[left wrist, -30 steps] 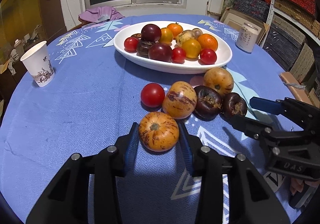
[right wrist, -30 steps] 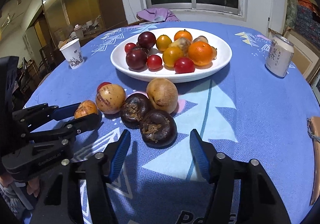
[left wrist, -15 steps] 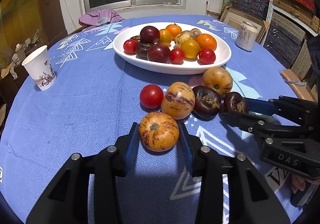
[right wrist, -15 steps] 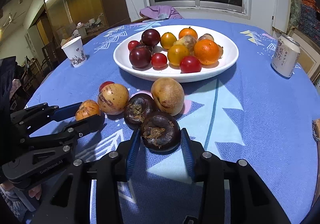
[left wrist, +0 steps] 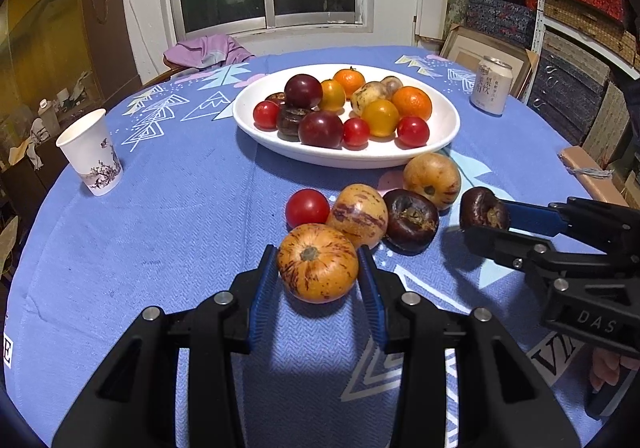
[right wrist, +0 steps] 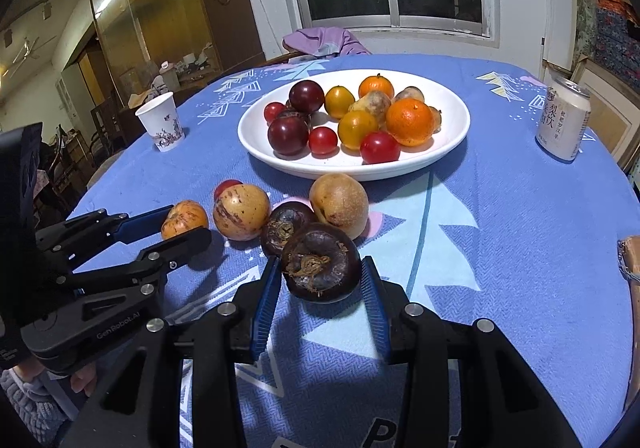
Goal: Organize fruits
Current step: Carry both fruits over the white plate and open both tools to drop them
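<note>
The left claw [left wrist: 318,272] clamps the striped orange fruit [left wrist: 317,263] and the right claw [right wrist: 320,282] clamps the dark fruit [right wrist: 320,262], both positioned for transfer to the plate [left wrist: 448,127] ahead.

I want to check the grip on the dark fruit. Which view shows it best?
The right wrist view: the dark fruit sits centred, close, between the right tongs. The left wrist view shows it small, side-on, partly hidden by a finger.

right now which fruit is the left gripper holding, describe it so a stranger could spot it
Start at the white plate of fruit, then come forward to the loose cluster on the blue tablecloth. The nearest one, between the left gripper fingers, is an orange streaked fruit, unlike the red tomato behind it.
</note>
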